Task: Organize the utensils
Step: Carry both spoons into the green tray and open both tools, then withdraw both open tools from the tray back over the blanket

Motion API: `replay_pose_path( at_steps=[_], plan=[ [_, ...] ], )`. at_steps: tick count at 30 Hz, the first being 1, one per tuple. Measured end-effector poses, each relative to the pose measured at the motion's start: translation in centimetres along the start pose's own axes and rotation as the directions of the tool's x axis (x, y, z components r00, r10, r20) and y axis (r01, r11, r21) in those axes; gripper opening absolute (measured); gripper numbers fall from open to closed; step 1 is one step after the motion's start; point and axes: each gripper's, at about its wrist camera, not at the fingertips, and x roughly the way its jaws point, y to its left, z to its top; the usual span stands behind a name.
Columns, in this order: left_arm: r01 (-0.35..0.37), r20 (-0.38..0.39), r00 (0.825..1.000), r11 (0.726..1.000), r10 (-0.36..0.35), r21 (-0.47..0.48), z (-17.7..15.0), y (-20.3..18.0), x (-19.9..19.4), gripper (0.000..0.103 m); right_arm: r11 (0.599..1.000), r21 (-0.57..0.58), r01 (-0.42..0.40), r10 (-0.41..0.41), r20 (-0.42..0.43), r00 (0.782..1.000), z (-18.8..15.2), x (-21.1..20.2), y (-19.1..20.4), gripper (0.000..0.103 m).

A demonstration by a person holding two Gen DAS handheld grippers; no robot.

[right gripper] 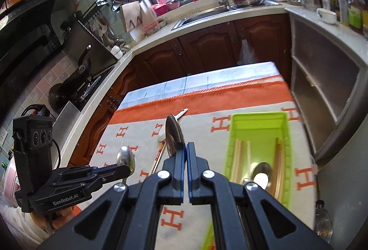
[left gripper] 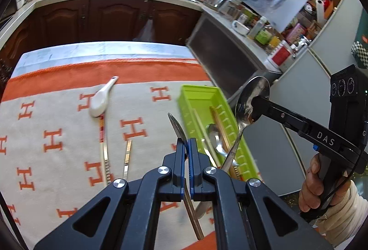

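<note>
Clamped between the left gripper's [left gripper: 185, 146] blue pads at lower centre of the left wrist view, a metal spoon [left gripper: 177, 128] points up over the patterned cloth [left gripper: 57, 125]. At centre right, the right gripper [left gripper: 254, 107] pinches a larger metal spoon [left gripper: 253, 93] above the green tray [left gripper: 200, 98], which holds chopsticks and another spoon. Upper left, a white ceramic spoon [left gripper: 101, 100] lies on the cloth beside two loose chopsticks [left gripper: 104, 153].

"DAS" marks the right claw [left gripper: 254, 107]; "GenRobot.AI" the left claw [right gripper: 128, 168].
</note>
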Motion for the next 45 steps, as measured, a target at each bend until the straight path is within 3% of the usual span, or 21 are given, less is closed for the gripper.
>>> replay_pose_path(
  at_steps=[6,10,17,23,28,33,35,45],
  plan=[
    [0.069,-0.047,0.997,0.997,-0.068,0.024,0.5,-3.9,2.4,0.001,0.994,-0.031,0.104,-0.104,0.020,0.994,0.1,-5.0,-2.7,0.001],
    [0.079,-0.090,0.993,0.997,-0.077,0.024,0.2,-5.7,5.2,0.001,0.982,-0.062,0.180,-0.180,0.008,0.984,-0.4,-6.1,-4.5,0.001],
    [0.009,-0.147,0.989,1.000,-0.006,0.016,-0.3,-6.8,11.2,0.001,0.945,-0.164,0.284,-0.298,-0.071,0.952,-1.8,-2.8,-6.4,0.001],
    [-0.069,-0.170,0.983,0.997,0.073,0.032,-0.5,-7.1,14.2,0.002,0.947,-0.167,0.274,-0.297,-0.136,0.945,-2.1,1.0,-7.3,0.002],
    [-0.110,-0.166,0.980,0.994,0.113,0.023,-0.1,-6.7,13.8,0.024,0.957,-0.109,0.269,-0.287,-0.214,0.934,-2.0,4.2,-8.2,0.006],
    [-0.137,-0.145,0.980,0.990,0.140,0.030,0.1,-6.3,11.8,0.036,0.966,-0.064,0.251,-0.259,-0.228,0.939,-2.1,4.9,-8.5,0.008],
    [-0.154,-0.127,0.980,0.988,0.156,0.026,0.3,-6.0,10.7,0.052,0.970,-0.051,0.237,-0.242,-0.228,0.943,-2.0,4.9,-8.3,0.008],
    [-0.256,-0.081,0.964,0.966,0.254,-0.023,-0.1,-3.2,4.6,0.060,0.984,-0.024,0.176,-0.178,-0.191,0.965,-1.6,3.3,-4.5,0.008]
  ],
)
